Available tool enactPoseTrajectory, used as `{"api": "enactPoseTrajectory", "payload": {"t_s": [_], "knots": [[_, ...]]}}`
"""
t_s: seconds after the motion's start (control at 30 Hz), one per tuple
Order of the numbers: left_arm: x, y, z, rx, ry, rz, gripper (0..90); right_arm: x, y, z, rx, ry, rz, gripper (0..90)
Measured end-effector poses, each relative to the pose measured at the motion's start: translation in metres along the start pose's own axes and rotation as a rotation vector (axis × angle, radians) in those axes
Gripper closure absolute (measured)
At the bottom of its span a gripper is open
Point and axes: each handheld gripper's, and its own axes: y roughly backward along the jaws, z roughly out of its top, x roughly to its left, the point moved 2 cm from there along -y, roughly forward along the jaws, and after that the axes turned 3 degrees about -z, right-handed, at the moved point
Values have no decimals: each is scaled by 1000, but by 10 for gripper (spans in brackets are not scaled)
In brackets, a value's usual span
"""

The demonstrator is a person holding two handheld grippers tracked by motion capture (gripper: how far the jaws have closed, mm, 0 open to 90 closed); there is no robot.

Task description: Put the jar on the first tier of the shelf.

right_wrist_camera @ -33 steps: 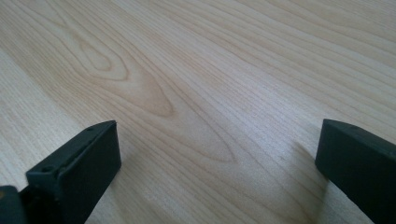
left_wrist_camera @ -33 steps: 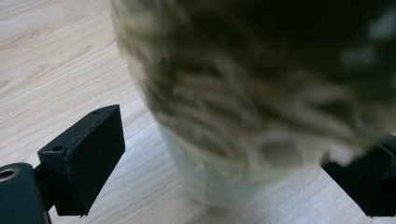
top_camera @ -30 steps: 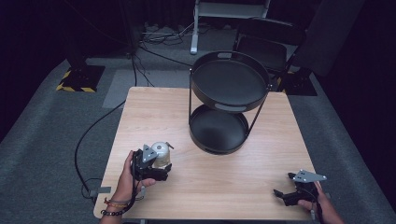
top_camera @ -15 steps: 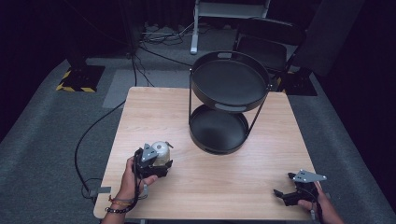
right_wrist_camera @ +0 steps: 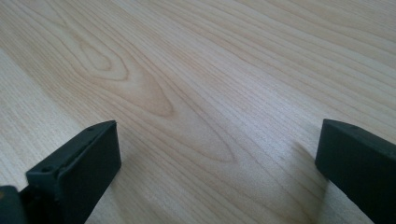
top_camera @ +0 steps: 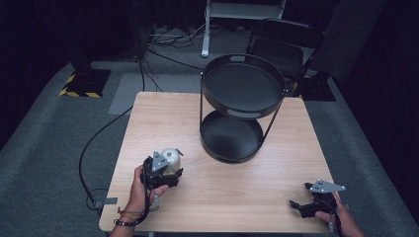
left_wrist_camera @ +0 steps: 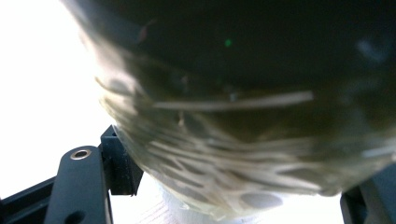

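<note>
**Near the front-left corner – glass object clamped**

Near the table's [top_camera: 222,192] front-left corner: left gripper [top_camera: 168,165], held in a hand [top_camera: 141,185], jaws having just closed and now pinching a rounded, pale, glassy object [top_camera: 171,159] – possibly a small jar, exact kind hard to tell. Object just above or on the wood, well short of the stand. Seen close up from the left gripper view as a dark, translucent curved body [left_wrist_camera: 243,116] with pale streaks, black jaw tips at either lower side.

Over at the front-right corner: right gripper [top_camera: 302,205], low over the table, jaws spread wide with bare wood grain [right_wrist_camera: 201,102] between them – nothing held.

Toward the back edge, right of centre: black two-tier tray stand [top_camera: 242,111], round trays one above the other, well apart from both grippers.
</note>
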Motion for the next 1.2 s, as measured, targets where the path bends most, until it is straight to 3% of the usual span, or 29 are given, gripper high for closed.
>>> {"api": "enactPoseTrajectory", "payload": {"t_s": [0.17, 0.33, 0.63, 0.93, 1.2], "knots": [[-6, -1, 12, -9, -15, -1, 290, 0, 0, 0, 0, -1, 0, 0], [-14, -6, 34, -36, -20, -13, 290, 0, 0, 0, 0, -1, 0, 0], [-33, -18, 73, -81, -38, -61, 290, 0, 0, 0, 0, -1, 0, 0], [-59, -42, 120, -105, -80, -81, 290, 0, 0, 0, -1, 0, 0, 0], [-73, -72, 138, -91, -91, -104, 291, 0, 0, 0, -1, 0, 0, 0]]}}
